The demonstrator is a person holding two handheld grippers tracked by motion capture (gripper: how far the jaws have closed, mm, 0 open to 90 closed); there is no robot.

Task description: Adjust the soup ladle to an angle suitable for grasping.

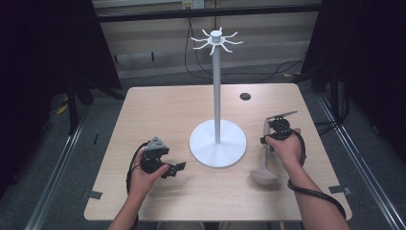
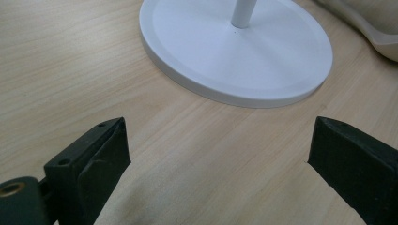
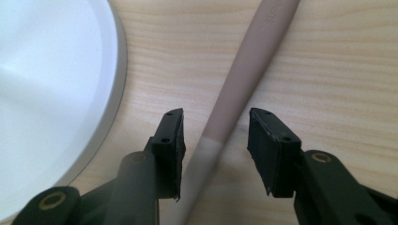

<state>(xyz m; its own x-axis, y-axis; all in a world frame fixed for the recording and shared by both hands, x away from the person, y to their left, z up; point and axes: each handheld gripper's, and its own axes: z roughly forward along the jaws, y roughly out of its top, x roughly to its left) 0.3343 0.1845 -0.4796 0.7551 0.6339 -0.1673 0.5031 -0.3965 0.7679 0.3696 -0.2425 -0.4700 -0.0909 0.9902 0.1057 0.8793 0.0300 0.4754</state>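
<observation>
Taupe long-handled plastic ladle (image 3: 244, 84) lay between the right tool's (image 3: 216, 140) parted jaws; centring before clenching seemed wise; left tool (image 2: 218, 154) gaped.

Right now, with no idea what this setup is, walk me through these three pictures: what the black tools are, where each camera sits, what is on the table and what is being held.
A person sits at a wooden table and holds a hand tool with two black jaws in each hand. The high view looks down from above: the left gripper is at its left, the right gripper at its right. The other two pictures come from small cameras riding on those tools, looking along their jaws.

On the table stands a white stand with a round base, a thin pole and curved hooks at the top. Beside it lies a beige ladle with a long handle. A small dark disc sits farther back.

The left gripper is wide open over bare wood. The right gripper is open with its jaws on either side of the ladle's handle, not yet closed on it. Nothing is held.
</observation>
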